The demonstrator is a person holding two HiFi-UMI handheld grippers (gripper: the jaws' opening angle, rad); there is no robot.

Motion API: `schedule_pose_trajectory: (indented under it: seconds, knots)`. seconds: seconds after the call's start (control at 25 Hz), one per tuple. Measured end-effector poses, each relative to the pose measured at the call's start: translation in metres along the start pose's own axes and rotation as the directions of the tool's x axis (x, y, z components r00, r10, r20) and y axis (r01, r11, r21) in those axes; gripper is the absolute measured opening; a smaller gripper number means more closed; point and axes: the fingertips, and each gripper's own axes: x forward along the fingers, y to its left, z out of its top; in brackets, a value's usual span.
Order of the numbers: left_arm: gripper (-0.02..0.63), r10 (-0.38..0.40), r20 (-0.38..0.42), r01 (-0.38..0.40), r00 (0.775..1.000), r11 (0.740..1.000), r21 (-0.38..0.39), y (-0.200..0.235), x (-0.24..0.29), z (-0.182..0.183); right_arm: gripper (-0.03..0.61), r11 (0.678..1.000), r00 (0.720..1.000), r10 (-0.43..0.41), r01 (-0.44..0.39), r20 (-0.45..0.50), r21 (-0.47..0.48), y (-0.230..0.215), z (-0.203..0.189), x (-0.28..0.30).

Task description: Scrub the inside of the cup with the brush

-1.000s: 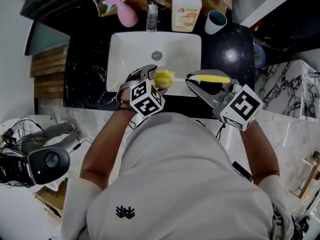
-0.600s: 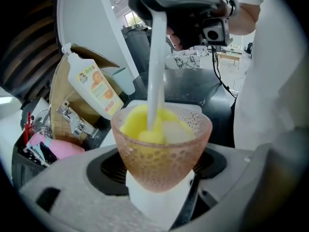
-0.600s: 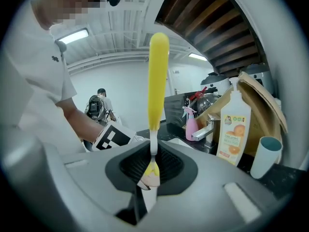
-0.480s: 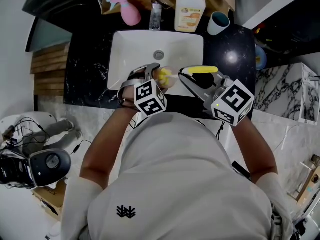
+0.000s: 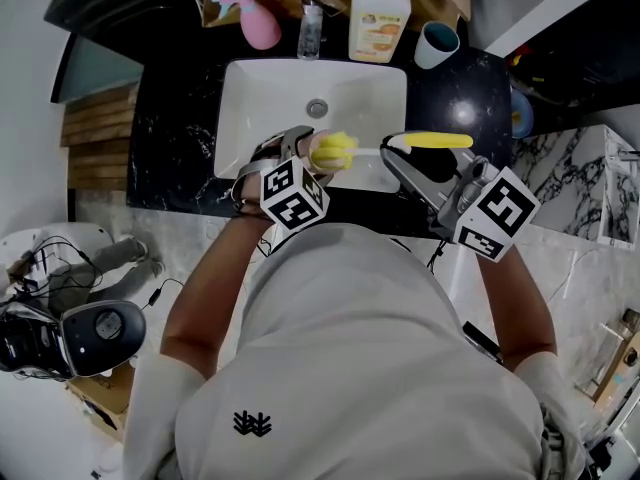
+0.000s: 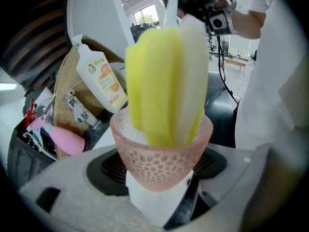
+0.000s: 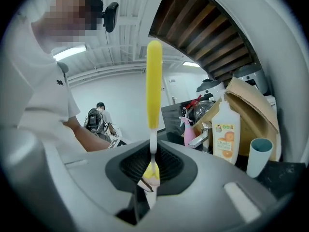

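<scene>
My left gripper (image 5: 312, 158) is shut on a pink translucent cup (image 5: 320, 152), held on its side over the white sink (image 5: 260, 98), mouth to the right. In the left gripper view the cup (image 6: 161, 153) sits between the jaws of that gripper (image 6: 161, 180). The yellow and white sponge head (image 6: 166, 81) of the brush stands partly inside it. My right gripper (image 5: 400, 158) is shut on the brush's thin white shaft, with the yellow handle (image 5: 435, 140) lying above it. In the right gripper view the handle (image 7: 154, 83) rises straight up from that gripper (image 7: 150, 178).
Along the back of the sink stand a pink spray bottle (image 5: 258, 23), a faucet (image 5: 310, 28), an orange-labelled soap bottle (image 5: 379, 18) and a teal cup (image 5: 437, 43). Black stone counter (image 5: 170, 138) surrounds the basin. The drain (image 5: 317, 108) lies beyond the cup.
Half a second ago the sponge head was deep in the cup. My right gripper has since drawn the brush to the right, so more sponge shows. The left gripper has hardly moved.
</scene>
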Motion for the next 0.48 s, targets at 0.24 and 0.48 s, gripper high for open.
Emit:
schedule_pose_trajectory:
  seconds: [0.24, 0.48]
  knots:
    - [0.374, 0.004, 0.040, -0.003, 0.999, 1.000, -0.008, 0.001, -0.007, 0.016, 0.041, 0.999, 1.000, -0.011, 0.010, -0.019, -0.037, 0.000, -0.012, 0.012]
    - [0.374, 0.027, 0.050, -0.027, 0.998, 1.000, 0.013, 0.002, -0.010, 0.029, 0.041, 0.995, 0.999, -0.008, 0.003, -0.051, -0.099, 0.010, -0.028, 0.032]
